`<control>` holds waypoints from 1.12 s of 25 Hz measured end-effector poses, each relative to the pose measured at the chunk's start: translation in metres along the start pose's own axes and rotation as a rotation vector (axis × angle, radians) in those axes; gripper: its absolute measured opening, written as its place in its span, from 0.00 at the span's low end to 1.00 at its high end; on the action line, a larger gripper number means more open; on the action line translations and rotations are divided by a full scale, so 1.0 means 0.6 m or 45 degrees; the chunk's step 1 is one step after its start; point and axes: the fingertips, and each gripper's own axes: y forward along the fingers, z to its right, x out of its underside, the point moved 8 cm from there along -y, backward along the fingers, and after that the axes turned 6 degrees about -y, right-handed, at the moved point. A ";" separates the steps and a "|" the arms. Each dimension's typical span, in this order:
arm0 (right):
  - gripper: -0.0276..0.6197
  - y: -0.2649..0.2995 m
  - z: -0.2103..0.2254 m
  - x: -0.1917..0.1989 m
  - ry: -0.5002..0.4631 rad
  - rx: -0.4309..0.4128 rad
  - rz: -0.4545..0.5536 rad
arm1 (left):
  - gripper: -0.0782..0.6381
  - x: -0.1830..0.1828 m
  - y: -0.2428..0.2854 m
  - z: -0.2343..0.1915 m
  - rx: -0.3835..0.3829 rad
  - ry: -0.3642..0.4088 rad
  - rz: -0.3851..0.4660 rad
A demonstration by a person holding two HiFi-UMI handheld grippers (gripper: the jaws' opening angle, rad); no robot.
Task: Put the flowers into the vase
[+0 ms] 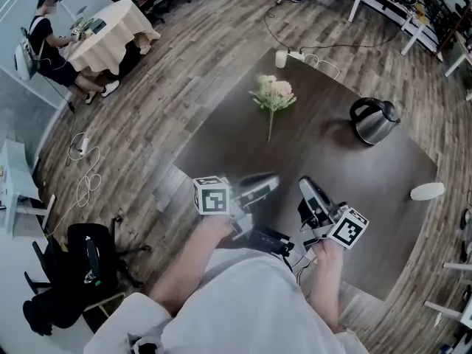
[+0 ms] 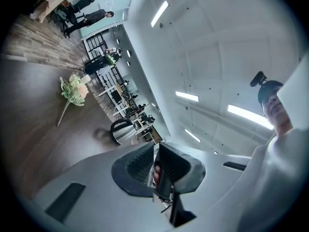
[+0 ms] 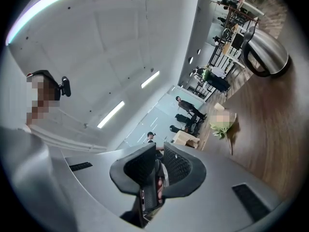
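A bunch of pale pink and cream flowers (image 1: 273, 94) with a long green stem lies flat on the dark brown table (image 1: 243, 142), towards its far side. It also shows in the left gripper view as the flowers (image 2: 72, 92) and in the right gripper view as the flowers (image 3: 223, 124). My left gripper (image 1: 267, 183) and right gripper (image 1: 305, 186) hang side by side over the table's near part, well short of the flowers. Both are shut with nothing between the fingers: left gripper (image 2: 157, 170), right gripper (image 3: 159, 170). I cannot pick out a vase for certain.
A steel kettle (image 1: 375, 120) with a black handle stands right of the flowers. A small white cylinder (image 1: 281, 57) sits at the table's far corner, and a white oval object (image 1: 428, 191) at its right edge. A person sits at a round table (image 1: 110, 28) far left. A black chair (image 1: 88, 260) stands near left.
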 end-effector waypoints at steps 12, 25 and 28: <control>0.16 -0.036 0.033 -0.027 0.007 0.026 0.135 | 0.14 -0.012 0.062 -0.013 0.011 0.029 -0.132; 0.16 0.029 0.056 -0.035 -0.017 0.214 0.119 | 0.14 -0.091 0.083 -0.079 0.143 -0.069 -0.208; 0.16 0.070 0.062 -0.026 -0.022 0.248 0.087 | 0.14 -0.122 0.063 -0.108 0.136 -0.089 -0.198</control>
